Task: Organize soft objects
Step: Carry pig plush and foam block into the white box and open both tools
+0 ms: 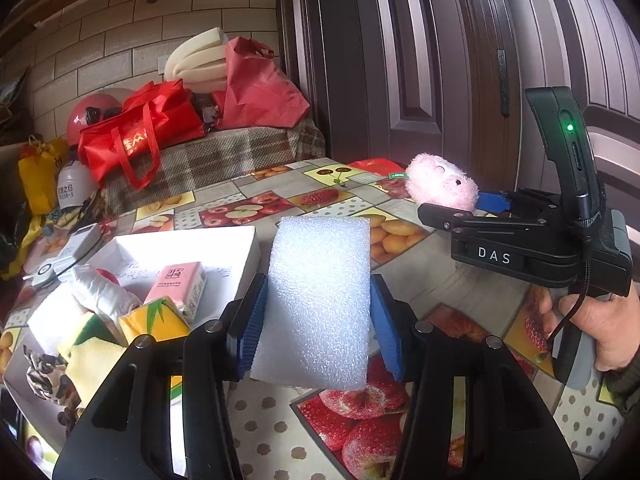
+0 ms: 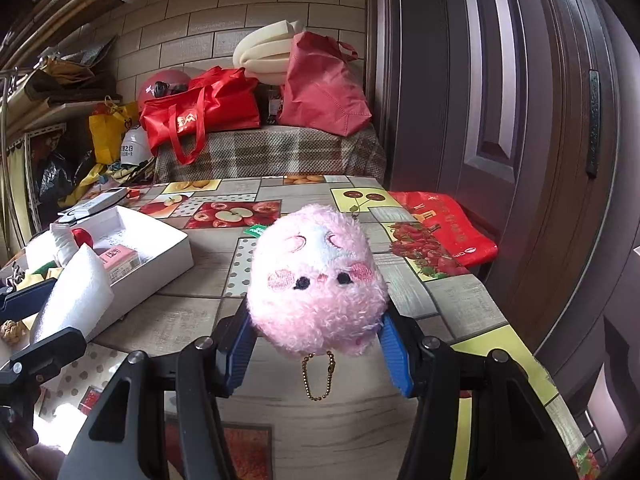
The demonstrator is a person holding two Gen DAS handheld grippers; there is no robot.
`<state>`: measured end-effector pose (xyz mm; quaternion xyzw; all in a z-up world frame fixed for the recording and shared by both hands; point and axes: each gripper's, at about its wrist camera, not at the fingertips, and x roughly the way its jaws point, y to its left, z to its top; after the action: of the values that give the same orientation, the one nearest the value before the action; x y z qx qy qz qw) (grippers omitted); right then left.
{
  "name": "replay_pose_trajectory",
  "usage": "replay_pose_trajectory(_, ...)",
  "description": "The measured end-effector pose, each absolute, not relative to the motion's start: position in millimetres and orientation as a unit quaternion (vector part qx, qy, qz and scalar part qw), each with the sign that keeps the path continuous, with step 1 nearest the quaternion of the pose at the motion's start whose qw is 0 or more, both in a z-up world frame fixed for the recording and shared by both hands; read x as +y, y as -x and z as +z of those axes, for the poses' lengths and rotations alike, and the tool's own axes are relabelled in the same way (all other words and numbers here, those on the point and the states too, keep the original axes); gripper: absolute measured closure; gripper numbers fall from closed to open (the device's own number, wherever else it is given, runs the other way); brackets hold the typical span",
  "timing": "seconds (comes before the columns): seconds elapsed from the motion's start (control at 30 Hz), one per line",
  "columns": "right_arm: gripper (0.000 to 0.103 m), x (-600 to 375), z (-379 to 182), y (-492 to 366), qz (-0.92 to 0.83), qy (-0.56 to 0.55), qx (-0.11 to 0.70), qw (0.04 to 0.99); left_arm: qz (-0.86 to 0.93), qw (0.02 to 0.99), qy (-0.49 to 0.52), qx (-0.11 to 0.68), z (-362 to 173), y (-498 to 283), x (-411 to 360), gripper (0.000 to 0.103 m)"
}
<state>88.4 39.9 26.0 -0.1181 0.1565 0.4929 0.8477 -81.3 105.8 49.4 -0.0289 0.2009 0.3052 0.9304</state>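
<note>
My left gripper point(image 1: 318, 324) is shut on a white foam block point(image 1: 320, 300) and holds it upright above the fruit-print table; the block also shows in the right wrist view point(image 2: 74, 292). My right gripper point(image 2: 316, 340) is shut on a pink plush toy point(image 2: 316, 280) with a gold bead chain hanging under it. In the left wrist view the plush point(image 1: 442, 186) is at the right, above the table. A white box point(image 1: 188, 248) at the left holds a pink tissue pack point(image 1: 178, 286), a white roll point(image 1: 102, 294) and yellow-green packs point(image 1: 154, 320).
The white box also shows in the right wrist view point(image 2: 160, 256). A red bag point(image 2: 444, 228) lies at the table's far right edge by the dark door point(image 2: 500, 100). Behind the table a plaid-covered bench point(image 2: 272, 152) carries red bags and foam strips. A leopard-print item point(image 1: 48, 376) lies left.
</note>
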Motion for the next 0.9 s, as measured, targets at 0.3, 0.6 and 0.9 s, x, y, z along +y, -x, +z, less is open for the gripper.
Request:
replay_pose_trajectory(0.3, 0.046, 35, 27, -55, 0.517, 0.104, 0.149, 0.837, 0.314, 0.929, 0.034, 0.193, 49, 113, 109, 0.053)
replay_pose_trajectory(0.6, 0.046, 44, 26, -21, 0.543, 0.116, 0.136, 0.820, 0.340, 0.923, 0.033, 0.178, 49, 141, 115, 0.053)
replay_pose_trajectory(0.9, 0.046, 48, 25, -3, 0.561, 0.116, 0.132, 0.809, 0.375, 0.909, 0.043, 0.175, 47, 179, 140, 0.053)
